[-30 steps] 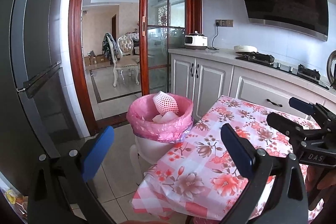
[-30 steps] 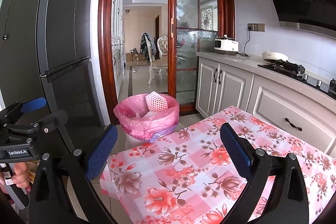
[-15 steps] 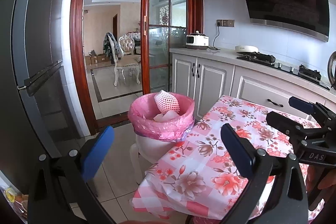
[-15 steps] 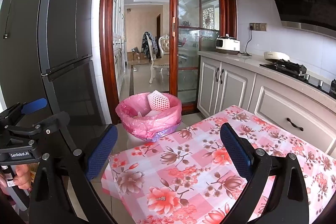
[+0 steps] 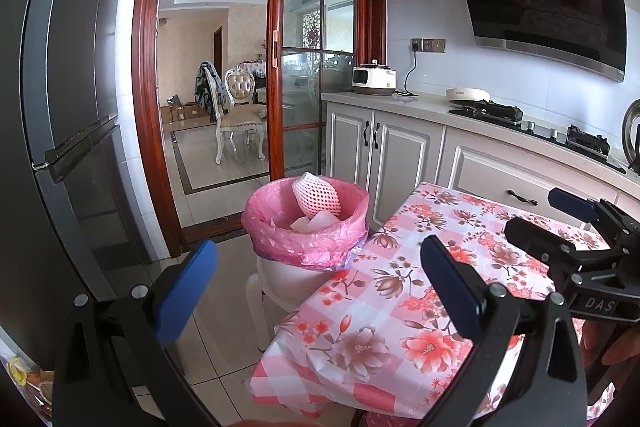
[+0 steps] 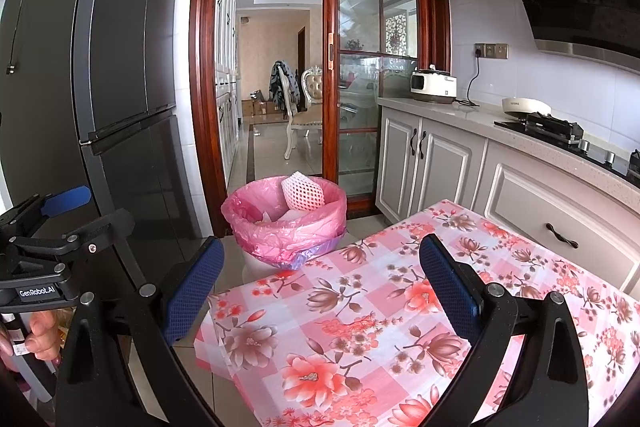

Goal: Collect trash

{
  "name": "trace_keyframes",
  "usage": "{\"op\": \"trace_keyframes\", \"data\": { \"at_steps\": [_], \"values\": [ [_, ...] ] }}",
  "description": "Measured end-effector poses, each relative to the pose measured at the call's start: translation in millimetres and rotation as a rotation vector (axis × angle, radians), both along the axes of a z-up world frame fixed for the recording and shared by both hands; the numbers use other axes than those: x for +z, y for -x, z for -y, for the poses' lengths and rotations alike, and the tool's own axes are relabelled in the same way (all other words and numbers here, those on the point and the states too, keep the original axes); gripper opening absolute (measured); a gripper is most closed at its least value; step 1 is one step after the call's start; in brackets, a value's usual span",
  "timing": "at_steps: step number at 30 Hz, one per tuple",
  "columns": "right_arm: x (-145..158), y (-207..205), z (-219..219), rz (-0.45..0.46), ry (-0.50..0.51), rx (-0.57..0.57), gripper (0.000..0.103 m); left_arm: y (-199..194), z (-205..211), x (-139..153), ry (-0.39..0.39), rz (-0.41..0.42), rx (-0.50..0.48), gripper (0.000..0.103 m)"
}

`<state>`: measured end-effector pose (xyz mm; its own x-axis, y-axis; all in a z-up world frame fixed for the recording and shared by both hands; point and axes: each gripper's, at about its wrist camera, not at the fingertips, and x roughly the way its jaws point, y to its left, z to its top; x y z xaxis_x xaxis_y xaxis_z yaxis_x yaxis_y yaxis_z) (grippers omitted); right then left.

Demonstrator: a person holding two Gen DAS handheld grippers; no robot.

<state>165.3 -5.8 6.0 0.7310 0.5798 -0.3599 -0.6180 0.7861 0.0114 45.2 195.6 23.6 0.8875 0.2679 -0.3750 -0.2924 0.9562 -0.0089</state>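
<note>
A: How many bins are showing?

B: One trash bin (image 5: 306, 227), and it is wearing a pink liner with a purplish layer peeking out just under the pink rim. It is standing on the tiled floor right beside the far corner of the table (image 6: 400, 307), in front of the sliding glass door (image 5: 312, 67).

A: And what is sitting inside the bin?

B: One pink foam fruit net (image 5: 316, 197) is leaning against the far side of the bin, poking above the rim. A few pale scraps are lying below it; I cannot tell what they are or count them surely.

A: What are the two grippers doing?

B: The left gripper (image 5: 316, 291) is hovering on the near side of the bin, over the table's edge, with its two blue pads spread wide and nothing between them. The right gripper (image 6: 320, 287) is hanging over the flowered tablecloth, also nearer than the bin, and its two pads are likewise gaping apart and holding nothing.

A: Anything else near the bin?

B: One dark fridge (image 6: 120, 67) is standing to the bin's left, and white cabinets (image 5: 384, 155) are running along its right.
</note>
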Motion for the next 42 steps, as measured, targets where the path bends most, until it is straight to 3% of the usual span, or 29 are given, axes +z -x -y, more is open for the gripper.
{"op": "trace_keyframes", "data": {
  "at_steps": [42],
  "values": [
    [-2.1,5.8,0.7,-0.003,-0.004,-0.014,0.093,-0.1,3.0,0.0,-0.009,0.003,0.0,0.098]
  ]
}}
